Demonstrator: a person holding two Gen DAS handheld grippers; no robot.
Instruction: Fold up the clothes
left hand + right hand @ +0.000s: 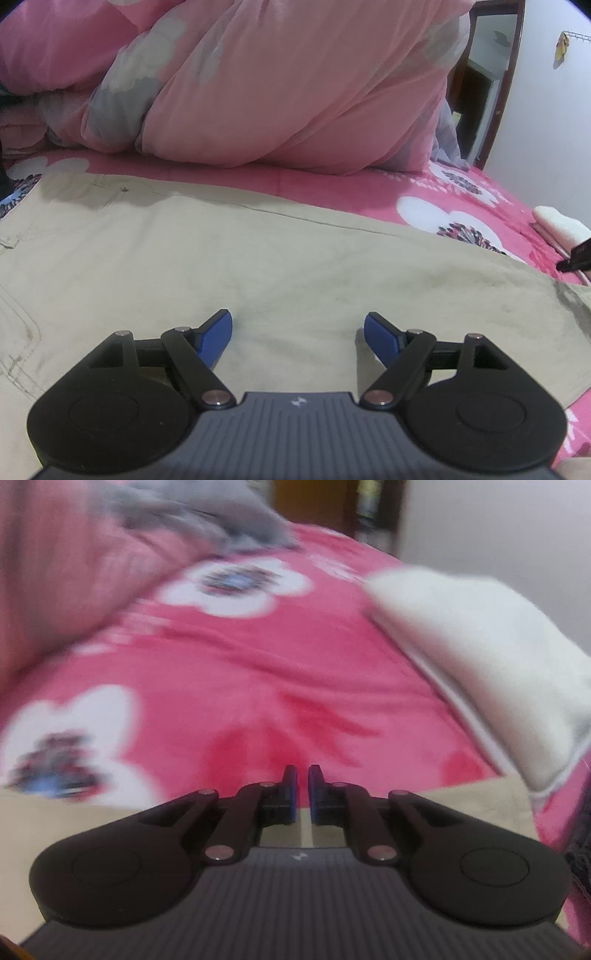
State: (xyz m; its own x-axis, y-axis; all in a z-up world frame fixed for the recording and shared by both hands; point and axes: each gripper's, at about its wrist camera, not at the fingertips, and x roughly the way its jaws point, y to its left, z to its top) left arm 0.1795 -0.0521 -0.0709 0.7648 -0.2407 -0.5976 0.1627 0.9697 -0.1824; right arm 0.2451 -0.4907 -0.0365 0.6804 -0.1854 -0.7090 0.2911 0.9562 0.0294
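Looking along our left tool (298, 325), we see its blue pads standing well apart with nothing between them, poised just above the beige trousers (221, 258) spread flat on the bed (332, 188). Our right tool (300, 782) has its pads drawn nearly together on nothing; it sits at the trousers' far edge, over the pink flowered sheet, and its view is smeared.

We judge the main risk to be a poor pinch: the cloth lies flat and taut under the left tool, so closing there may catch only the top layer, or both layers plus the sheet beneath, and drag the whole garment askew. The right tool, closed and empty, cannot take an edge until it opens; pushed down as it stands, it would only shove the hem and wrinkle it.

Around us, the bulky pink quilt (277, 92) crowds the far side of the trousers, leaving little room to fold that way. A white folded cloth (480, 657) lies near the right tool and could be snagged.
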